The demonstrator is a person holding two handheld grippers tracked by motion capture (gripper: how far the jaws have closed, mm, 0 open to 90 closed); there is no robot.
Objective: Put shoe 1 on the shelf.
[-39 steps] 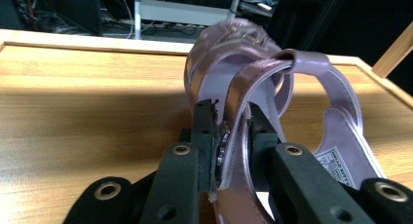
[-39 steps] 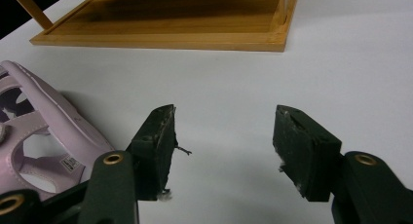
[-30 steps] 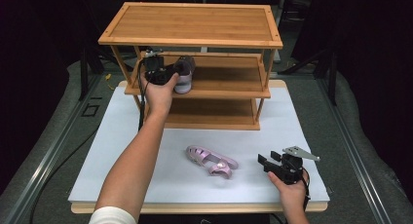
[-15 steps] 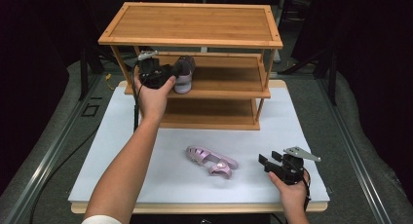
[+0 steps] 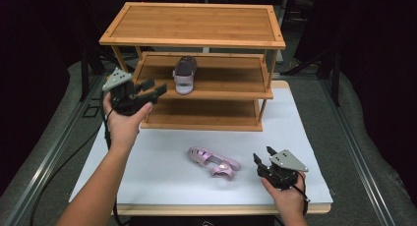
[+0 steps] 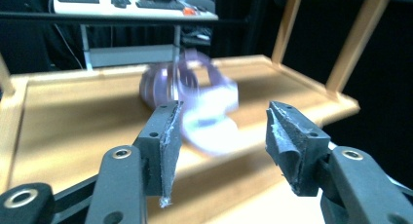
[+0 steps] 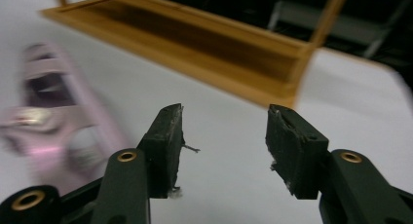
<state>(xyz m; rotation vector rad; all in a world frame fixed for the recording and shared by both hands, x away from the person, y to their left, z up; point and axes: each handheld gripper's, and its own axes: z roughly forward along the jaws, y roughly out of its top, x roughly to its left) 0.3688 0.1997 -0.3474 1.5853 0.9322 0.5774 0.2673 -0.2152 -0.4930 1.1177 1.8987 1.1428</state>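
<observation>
One purple strapped sandal [image 5: 185,74] stands on the middle shelf of the three-tier bamboo rack [image 5: 196,44]. The left gripper [image 5: 153,90], jaws released, hangs empty beside it. Its pink mate [image 5: 212,161] lies on the white counter [image 5: 147,172]; next, the right gripper [image 5: 262,155], also released, should grasp it, unobstructed.

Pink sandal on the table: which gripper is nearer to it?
Right. The right gripper sits just right of the pink sandal, apart from it; the left gripper is up by the shelf rack.
</observation>
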